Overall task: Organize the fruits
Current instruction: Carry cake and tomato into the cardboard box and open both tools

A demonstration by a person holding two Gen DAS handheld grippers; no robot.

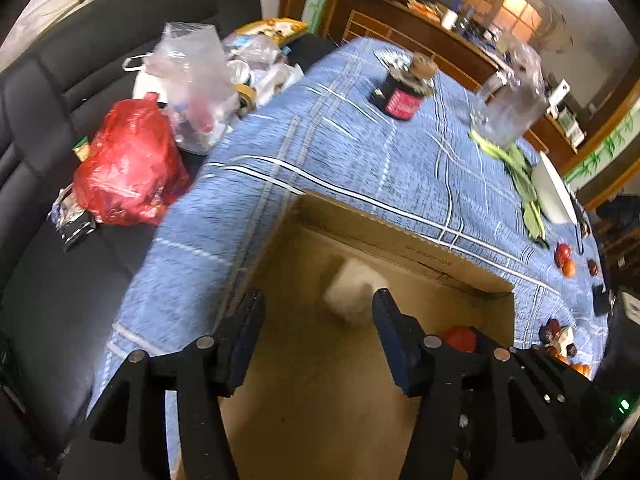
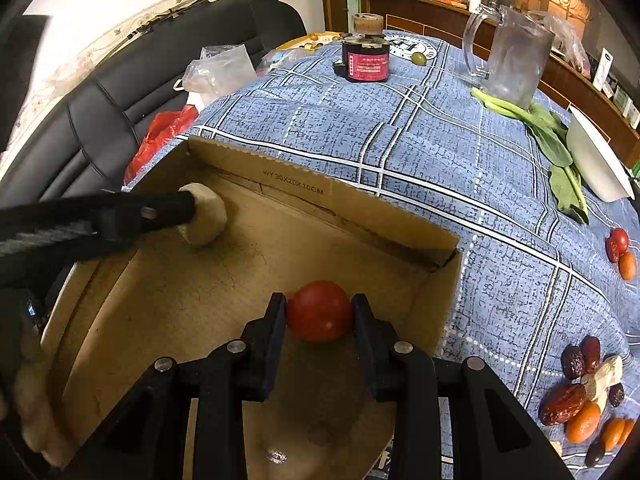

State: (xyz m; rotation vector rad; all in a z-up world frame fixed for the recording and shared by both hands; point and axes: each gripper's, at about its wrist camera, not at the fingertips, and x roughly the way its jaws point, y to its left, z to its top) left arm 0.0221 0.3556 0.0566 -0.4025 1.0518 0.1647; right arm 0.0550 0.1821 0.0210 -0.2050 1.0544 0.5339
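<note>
An open cardboard box [image 1: 400,236] [image 2: 320,192] lies on the blue checked tablecloth. My right gripper [image 2: 319,300] is shut on a red tomato [image 2: 320,312] low inside the box; in the left wrist view the tomato [image 1: 460,338] peeks out behind a finger. My left gripper [image 1: 319,296] stands open over the box. A pale, blurred chunk [image 1: 356,296] lies just beyond its fingertips, with no pad pressing on it. In the right wrist view that chunk [image 2: 208,220] sits at the tip of the left gripper [image 2: 188,204], near the box's far left corner.
Loose dates, small orange fruits and cherry tomatoes [image 2: 576,396] [image 2: 620,240] lie on the cloth right of the box. Farther back stand a dark jar [image 2: 366,54], a glass jug [image 2: 516,60], leafy greens [image 2: 556,148] and a white bowl [image 2: 596,160]. Bags [image 1: 128,168] cover the black sofa.
</note>
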